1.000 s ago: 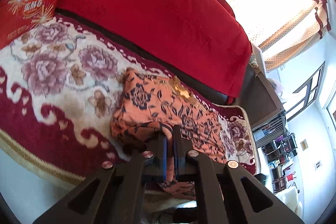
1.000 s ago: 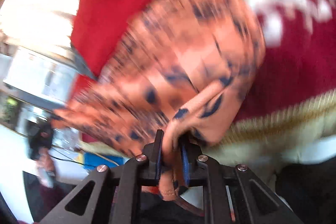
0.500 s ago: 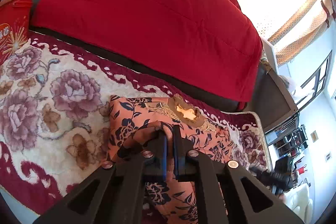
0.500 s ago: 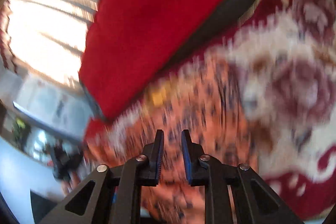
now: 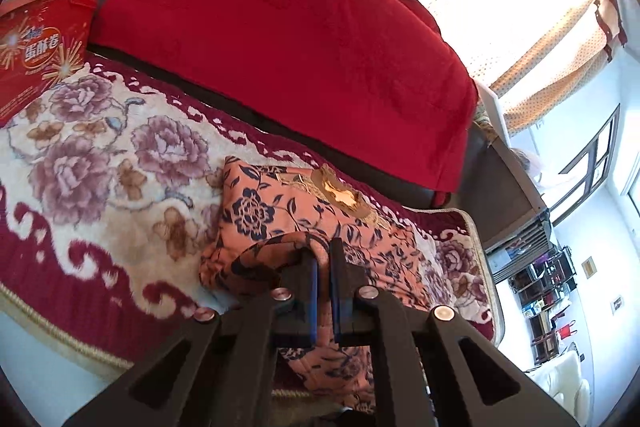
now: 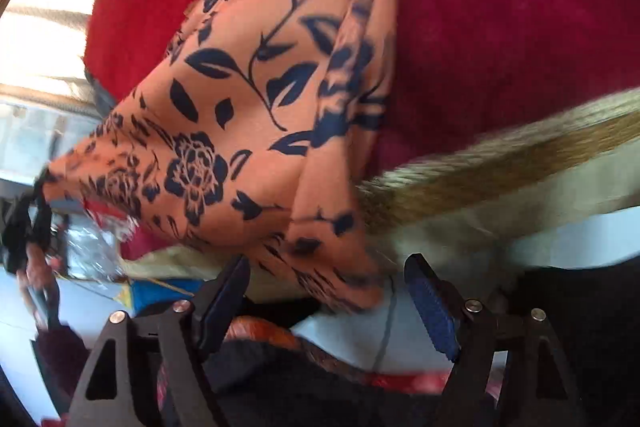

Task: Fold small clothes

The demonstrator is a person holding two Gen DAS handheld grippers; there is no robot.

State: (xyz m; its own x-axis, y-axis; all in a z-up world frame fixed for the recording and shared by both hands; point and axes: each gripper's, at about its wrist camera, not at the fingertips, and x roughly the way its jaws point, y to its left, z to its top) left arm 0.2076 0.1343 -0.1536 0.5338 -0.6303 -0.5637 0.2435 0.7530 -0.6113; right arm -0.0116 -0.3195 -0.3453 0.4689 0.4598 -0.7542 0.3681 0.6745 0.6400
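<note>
Orange floral garment (image 5: 304, 223) lies on the flowered rug (image 5: 100, 163) covering a sofa seat, below the red cushion (image 5: 280, 39); its near edge hangs off the front. Fold step appears mid-way: one layer is doubled over, the collar patch faces up. Left claw (image 5: 324, 263) is closed tight, pinching a raised ridge of the fabric. Right claw (image 6: 326, 277) is spread wide, holding nothing; the hanging hem (image 6: 340, 283) sits between its fingers, contact unclear. Next move likely calls for the right claw to close on that hem, then carry it over.
</note>
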